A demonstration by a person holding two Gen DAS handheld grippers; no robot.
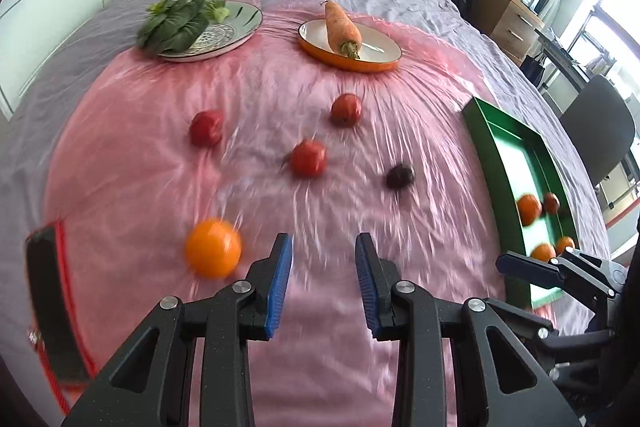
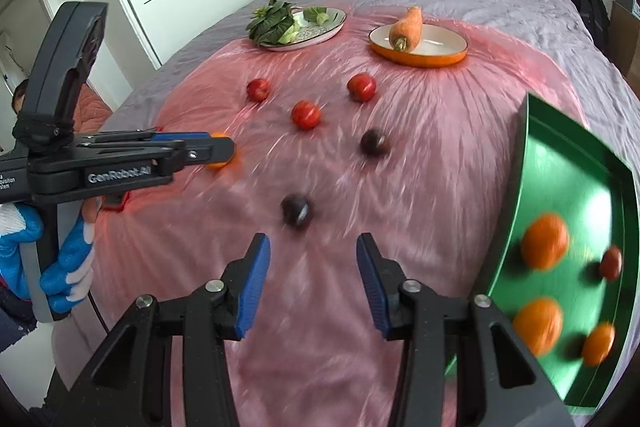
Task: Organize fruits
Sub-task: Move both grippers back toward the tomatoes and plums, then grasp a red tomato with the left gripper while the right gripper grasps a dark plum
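Observation:
Loose fruit lies on a pink sheet: an orange (image 1: 213,253), three red fruits (image 1: 308,157) and dark plums (image 2: 297,211). A green tray (image 1: 492,131) at the right holds several oranges and a red fruit. My left gripper (image 1: 322,283) hovers just right of the orange, its blue pads a narrow gap apart with nothing between them. My right gripper (image 2: 312,283) is open and empty, just short of the nearest plum, with the tray (image 2: 560,155) on its right. In the right wrist view the left gripper (image 2: 220,147) partly hides the orange (image 2: 219,163).
At the back a patterned plate (image 1: 240,27) holds leafy greens and an orange dish (image 1: 384,43) holds a carrot. A dark flat object (image 1: 52,307) lies at the sheet's left edge. A gloved hand (image 2: 68,267) holds the left gripper. A chair (image 1: 600,131) stands beside the bed.

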